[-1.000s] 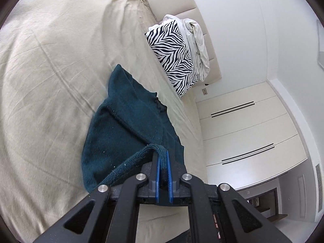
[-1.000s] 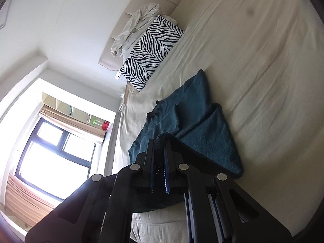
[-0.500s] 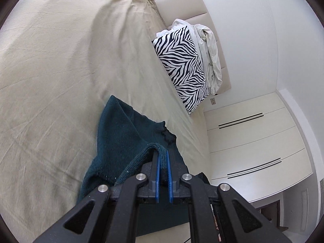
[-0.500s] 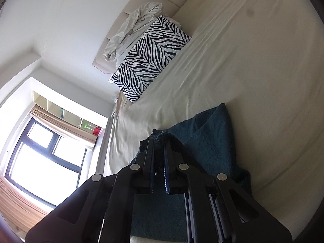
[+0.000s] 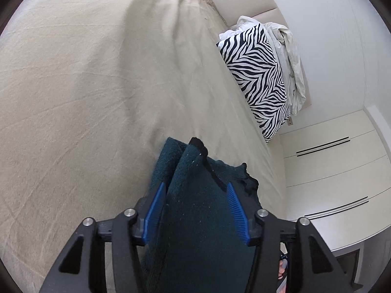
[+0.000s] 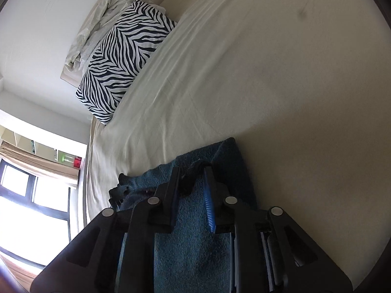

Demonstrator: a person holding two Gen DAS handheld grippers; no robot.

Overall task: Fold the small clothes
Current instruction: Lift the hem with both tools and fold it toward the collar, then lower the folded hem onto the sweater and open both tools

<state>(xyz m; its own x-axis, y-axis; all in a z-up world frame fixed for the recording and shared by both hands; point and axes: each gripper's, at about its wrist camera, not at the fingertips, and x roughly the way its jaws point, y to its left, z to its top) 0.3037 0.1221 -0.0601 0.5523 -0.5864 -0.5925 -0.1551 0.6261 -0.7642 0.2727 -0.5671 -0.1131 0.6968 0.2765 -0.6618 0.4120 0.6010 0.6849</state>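
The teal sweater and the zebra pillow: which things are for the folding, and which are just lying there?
For the folding: teal sweater, left gripper, right gripper, bed sheet.
Just lying about: zebra pillow, crumpled white cloth.

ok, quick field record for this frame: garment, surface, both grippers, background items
garment: dark teal knit, doubled over on itself near the bed's edge
surface: bed with beige sheet
left gripper: jaws have just been opening; cloth between the pads, no longer pinched
right gripper: jaws have just been opening, narrower gap; cloth edge between them
pillow: zebra-print pillow against the headboard
other: crumpled white cloth behind the pillow
fold: top layer laid over; neatness cannot be judged
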